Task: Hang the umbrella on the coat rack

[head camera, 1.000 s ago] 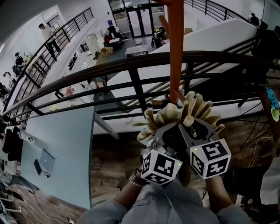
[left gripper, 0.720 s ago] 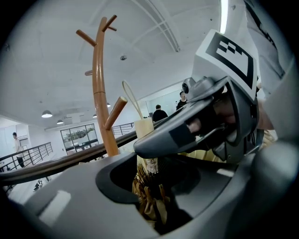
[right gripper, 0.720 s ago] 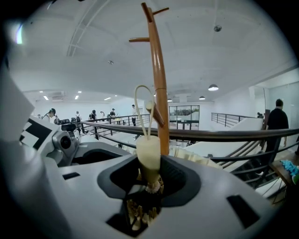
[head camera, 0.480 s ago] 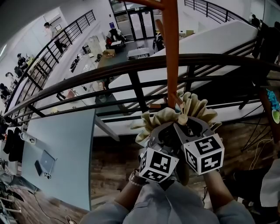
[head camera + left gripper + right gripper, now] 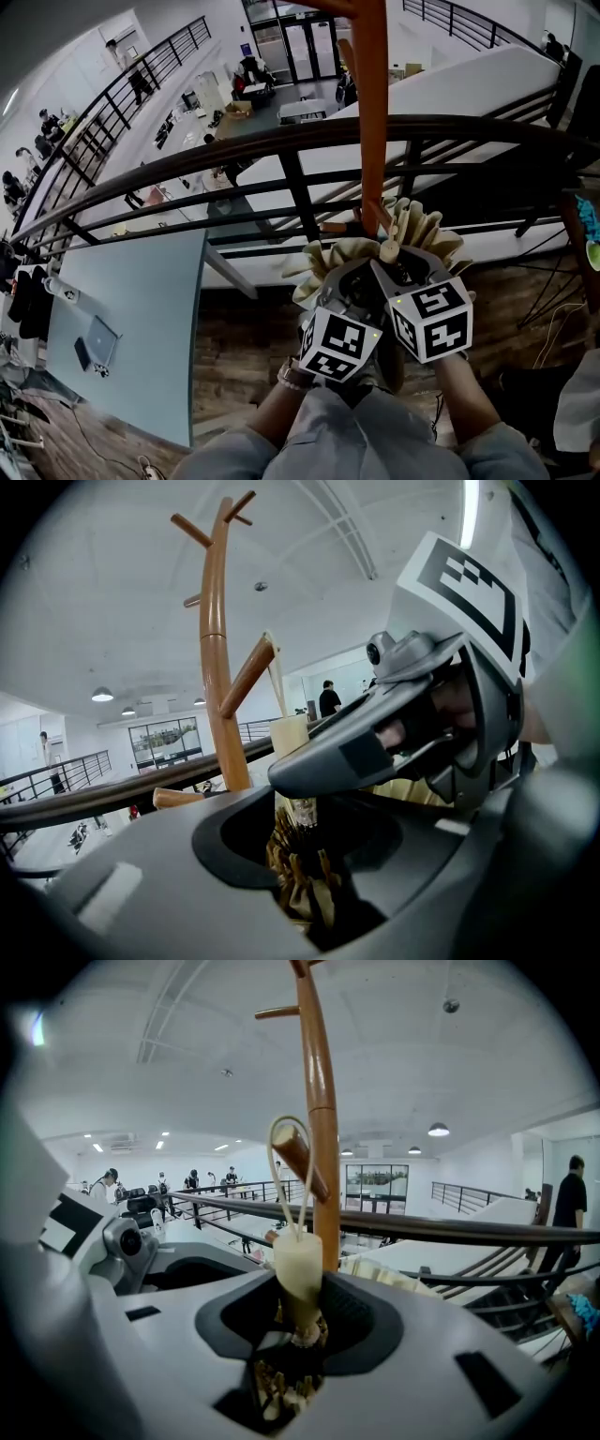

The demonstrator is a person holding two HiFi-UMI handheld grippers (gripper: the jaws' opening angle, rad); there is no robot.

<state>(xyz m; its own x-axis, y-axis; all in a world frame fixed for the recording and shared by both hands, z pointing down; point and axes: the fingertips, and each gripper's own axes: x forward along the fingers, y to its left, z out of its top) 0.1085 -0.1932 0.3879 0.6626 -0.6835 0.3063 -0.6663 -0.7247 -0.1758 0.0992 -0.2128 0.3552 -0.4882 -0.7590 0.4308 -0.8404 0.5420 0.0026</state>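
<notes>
- Head view: left gripper (image 5: 349, 284) and right gripper (image 5: 401, 270) hold the umbrella (image 5: 420, 228) at the coat rack (image 5: 373, 112).
- Left gripper view: fingers (image 5: 141, 883) pinch its folds.
- Right gripper view: fingers (image 5: 450, 1335) pinch below the handle (image 5: 298, 1262); strap (image 5: 275, 1147) seemingly over a peg (image 5: 305, 1166).

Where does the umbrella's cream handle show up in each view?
Head view: umbrella handle at centre, just below the coat rack pole.
Left gripper view: centre, right of the pole.
Right gripper view: low centre, just left of the pole.
Shared landmark: that brown pole.

Grey sleeves (image 5: 375, 442), grey grippers (image 5: 351, 287) (image 5: 407, 268), black-and-white marker cubes (image 5: 339, 343).
</notes>
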